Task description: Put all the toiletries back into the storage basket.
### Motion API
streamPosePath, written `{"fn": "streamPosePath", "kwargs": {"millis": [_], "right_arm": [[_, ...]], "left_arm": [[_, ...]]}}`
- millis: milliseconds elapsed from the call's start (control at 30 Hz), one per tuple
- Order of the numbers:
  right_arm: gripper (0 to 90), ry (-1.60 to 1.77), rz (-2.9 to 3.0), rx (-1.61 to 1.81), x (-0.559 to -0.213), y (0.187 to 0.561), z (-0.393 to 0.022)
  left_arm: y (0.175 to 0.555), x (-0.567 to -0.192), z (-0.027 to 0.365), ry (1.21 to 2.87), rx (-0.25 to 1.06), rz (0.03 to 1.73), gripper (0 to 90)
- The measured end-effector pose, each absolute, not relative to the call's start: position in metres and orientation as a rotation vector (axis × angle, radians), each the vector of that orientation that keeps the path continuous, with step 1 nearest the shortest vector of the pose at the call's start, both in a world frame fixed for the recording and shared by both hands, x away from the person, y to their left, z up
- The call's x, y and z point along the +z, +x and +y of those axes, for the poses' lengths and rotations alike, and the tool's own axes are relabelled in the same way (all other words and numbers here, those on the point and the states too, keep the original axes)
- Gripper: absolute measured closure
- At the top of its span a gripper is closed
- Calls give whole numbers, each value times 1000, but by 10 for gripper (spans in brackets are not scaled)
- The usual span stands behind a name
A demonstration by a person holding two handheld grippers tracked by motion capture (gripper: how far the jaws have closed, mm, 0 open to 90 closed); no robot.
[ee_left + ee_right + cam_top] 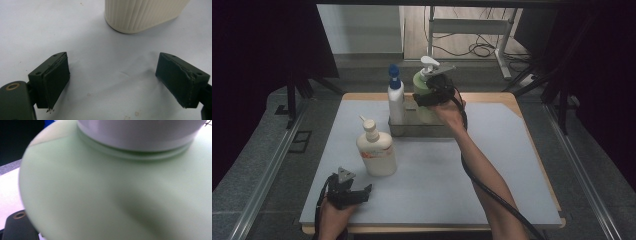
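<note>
A pale green pump bottle [422, 83] with a white pump head stands in the metal tray [412, 131] at the back of the mat. My right gripper [434, 93] is closed around its shoulder from the near side. In the right gripper view the green bottle [112, 195] sits so close that it hides the jaws, with its white collar [140, 132] at the top. My left gripper [362, 192] rests at the front left, open and holding nothing. In the left gripper view its jaws [112, 80] stand wide apart, and the cream bottle [142, 12] stands just beyond them.
A white bottle with a blue cap [395, 97] stands in the left end of the tray. The cream bottle [377, 152] with a nozzle stands on the blue-grey mat [437, 185]. Dark curtains flank the table, and cables lie on the floor behind it.
</note>
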State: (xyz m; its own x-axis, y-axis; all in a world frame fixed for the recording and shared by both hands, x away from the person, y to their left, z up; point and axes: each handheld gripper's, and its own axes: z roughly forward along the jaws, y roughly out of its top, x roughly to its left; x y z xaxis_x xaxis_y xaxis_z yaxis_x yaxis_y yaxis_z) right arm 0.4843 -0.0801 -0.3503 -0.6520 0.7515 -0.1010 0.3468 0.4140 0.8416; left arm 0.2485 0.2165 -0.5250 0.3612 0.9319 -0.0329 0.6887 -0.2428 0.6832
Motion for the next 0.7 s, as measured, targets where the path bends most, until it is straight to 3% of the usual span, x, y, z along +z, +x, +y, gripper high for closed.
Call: {"fn": "streamPosePath", "kwargs": {"millis": [700], "right_arm": [[122, 973, 2273, 1111, -377, 494, -74]], "left_arm": [[248, -525, 217, 2019, 515, 1399, 115]]}}
